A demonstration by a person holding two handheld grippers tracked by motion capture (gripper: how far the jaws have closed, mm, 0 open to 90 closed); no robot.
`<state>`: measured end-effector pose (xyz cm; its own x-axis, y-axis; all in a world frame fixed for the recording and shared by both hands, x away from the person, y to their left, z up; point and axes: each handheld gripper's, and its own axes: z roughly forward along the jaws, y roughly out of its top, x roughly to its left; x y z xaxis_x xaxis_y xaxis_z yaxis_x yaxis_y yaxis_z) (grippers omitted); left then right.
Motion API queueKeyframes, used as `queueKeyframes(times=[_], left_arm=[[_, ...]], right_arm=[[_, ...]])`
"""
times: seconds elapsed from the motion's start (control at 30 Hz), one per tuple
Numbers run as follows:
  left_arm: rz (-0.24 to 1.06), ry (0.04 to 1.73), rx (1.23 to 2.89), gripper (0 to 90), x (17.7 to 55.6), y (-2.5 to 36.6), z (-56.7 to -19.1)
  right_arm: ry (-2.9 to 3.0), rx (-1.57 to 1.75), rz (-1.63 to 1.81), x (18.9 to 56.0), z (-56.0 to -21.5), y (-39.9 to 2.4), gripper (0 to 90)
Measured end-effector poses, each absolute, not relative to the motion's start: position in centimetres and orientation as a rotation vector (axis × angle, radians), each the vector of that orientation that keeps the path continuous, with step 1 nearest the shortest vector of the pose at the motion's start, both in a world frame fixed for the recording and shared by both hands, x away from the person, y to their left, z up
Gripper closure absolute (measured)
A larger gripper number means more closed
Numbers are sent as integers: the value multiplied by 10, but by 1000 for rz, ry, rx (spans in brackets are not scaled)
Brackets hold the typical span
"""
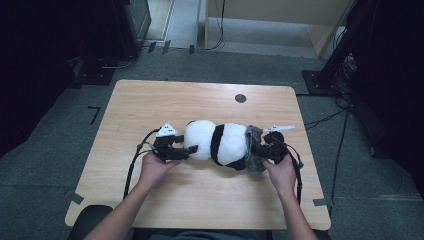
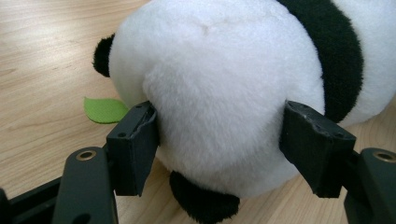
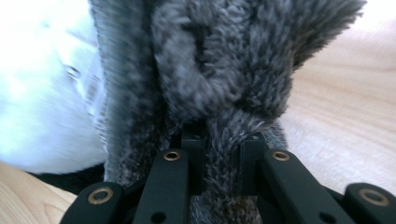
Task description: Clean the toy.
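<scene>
A black-and-white panda plush (image 1: 220,145) lies on its side across the middle of the wooden table (image 1: 150,105). My left gripper (image 1: 186,150) holds its round white head (image 2: 219,84), one jaw pressed into each side. A small green leaf (image 2: 105,109) lies on the table beside the head. A grey fuzzy cloth (image 1: 254,145) wraps the panda's other end. There my right gripper (image 1: 261,150) is shut on a fold of that grey cloth (image 3: 224,70), with the white body (image 3: 42,93) beside it.
A black round grommet (image 1: 240,98) sits near the table's far edge. Cables trail from both grippers over the near edge. Dark equipment and a stand base (image 1: 320,82) are on the floor beyond the table.
</scene>
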<state>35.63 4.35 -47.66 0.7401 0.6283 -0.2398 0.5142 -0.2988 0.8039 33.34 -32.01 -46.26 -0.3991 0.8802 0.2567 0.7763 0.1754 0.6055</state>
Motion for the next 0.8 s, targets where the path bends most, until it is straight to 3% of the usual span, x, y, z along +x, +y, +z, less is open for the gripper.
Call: queueKeyframes(times=[0.3,0.8], left_arm=[[143,871,1964,296,357,44,-477],[145,875,1972,290,357,45,-477]], right_arm=[[2336,1686,988,339,-476,-321,789],[2186,1680,1105,329,-445,-348,788]])
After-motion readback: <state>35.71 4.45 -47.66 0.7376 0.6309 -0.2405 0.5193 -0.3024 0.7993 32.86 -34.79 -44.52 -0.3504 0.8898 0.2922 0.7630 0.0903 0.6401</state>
